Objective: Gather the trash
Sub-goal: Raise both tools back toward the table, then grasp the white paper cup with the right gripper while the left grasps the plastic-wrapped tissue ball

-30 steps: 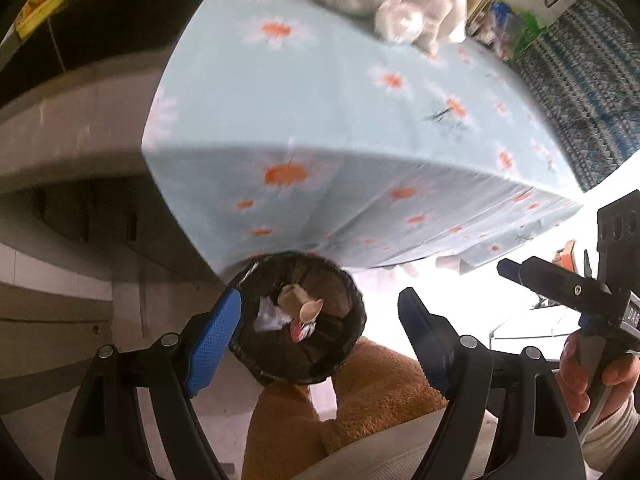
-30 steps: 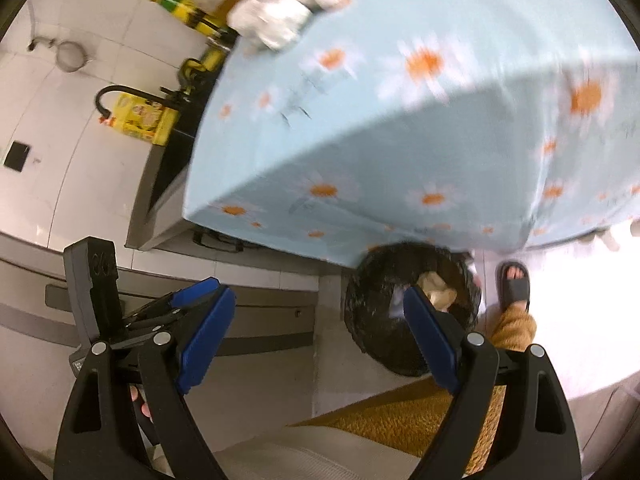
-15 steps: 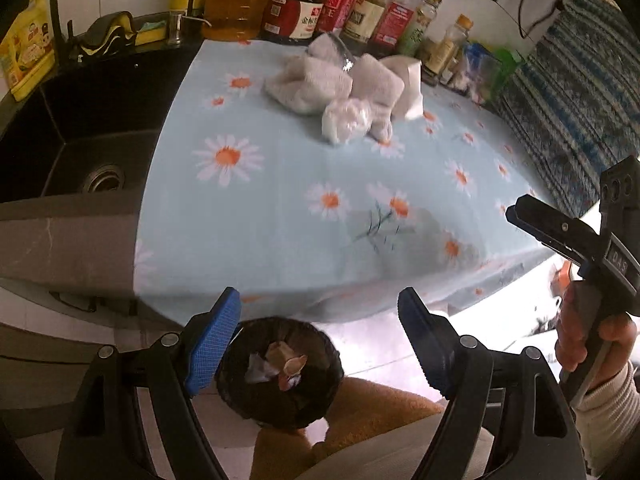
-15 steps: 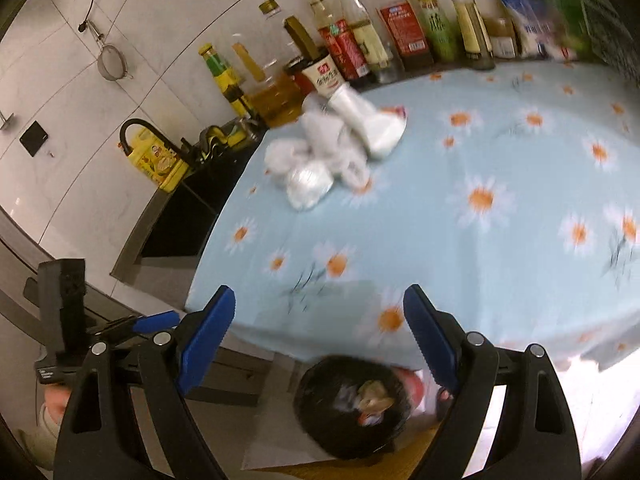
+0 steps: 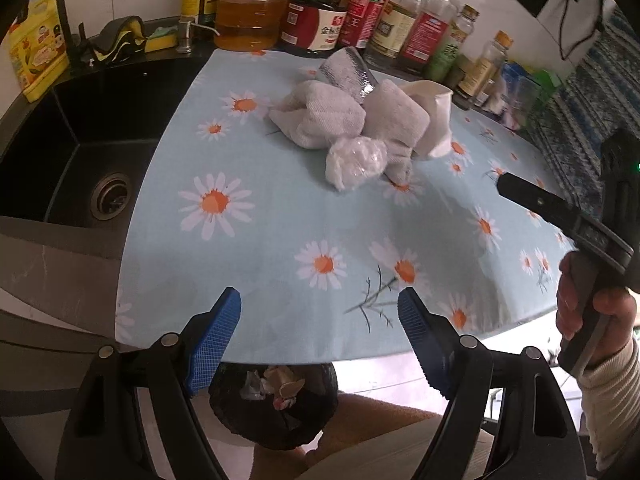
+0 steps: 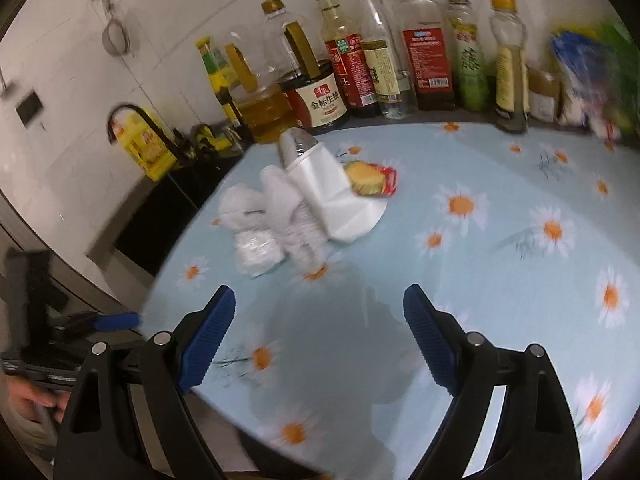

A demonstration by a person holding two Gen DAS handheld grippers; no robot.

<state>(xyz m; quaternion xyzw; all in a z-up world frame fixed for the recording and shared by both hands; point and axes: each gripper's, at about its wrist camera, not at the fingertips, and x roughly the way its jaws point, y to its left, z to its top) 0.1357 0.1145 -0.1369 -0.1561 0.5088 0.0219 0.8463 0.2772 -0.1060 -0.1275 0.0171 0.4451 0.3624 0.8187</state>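
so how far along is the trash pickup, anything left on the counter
Done: some scraps already sit in the black bin below the counter edge. In hand: nothing; the left tongs and right tongs are both open and empty over the daisy tablecloth. Left: the pile of crumpled tissues, the plastic-wrapped wad, the white carton and the yellow-red wrapper.

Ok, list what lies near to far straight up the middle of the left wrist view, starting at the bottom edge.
trash bin on the floor → near edge of the daisy tablecloth → crumpled plastic ball → grey towels → silver-lined wrapper → row of sauce bottles along the wall.
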